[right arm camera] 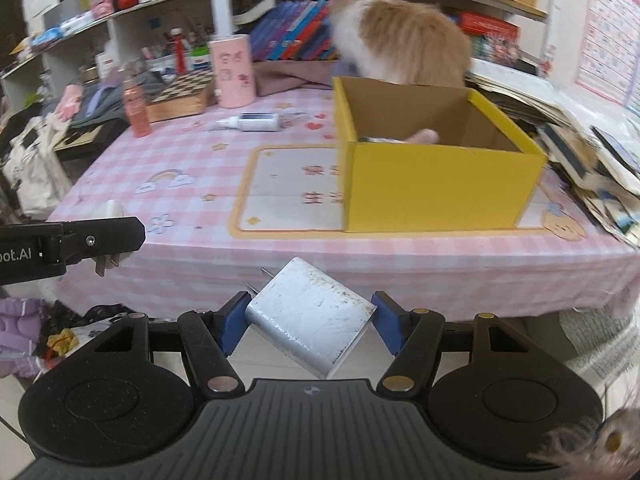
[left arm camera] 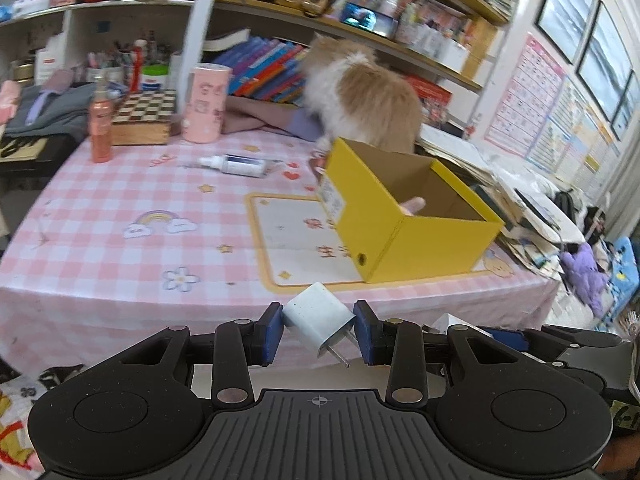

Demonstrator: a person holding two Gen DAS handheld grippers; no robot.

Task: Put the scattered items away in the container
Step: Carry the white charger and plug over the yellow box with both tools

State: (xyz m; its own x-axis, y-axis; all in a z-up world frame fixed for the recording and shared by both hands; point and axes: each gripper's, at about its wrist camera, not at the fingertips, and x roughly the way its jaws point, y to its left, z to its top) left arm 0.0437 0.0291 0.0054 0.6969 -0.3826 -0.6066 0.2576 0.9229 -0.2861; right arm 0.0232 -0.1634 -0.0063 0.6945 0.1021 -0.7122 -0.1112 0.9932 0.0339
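My left gripper is shut on a small white plug charger, held before the table's front edge with its prongs pointing down-right. My right gripper is shut on a larger white charger block, prongs pointing up-left, also off the table's front edge. The open yellow cardboard box stands on the table's right half; it also shows in the right wrist view, with something pale and a metallic edge inside. The left gripper's side shows at the right wrist view's left.
An orange-and-white cat stands right behind the box, blurred. A white dropper bottle lies mid-table. A pink tube, a checkered wooden box and an orange bottle stand at the back left. Book stacks crowd the right edge.
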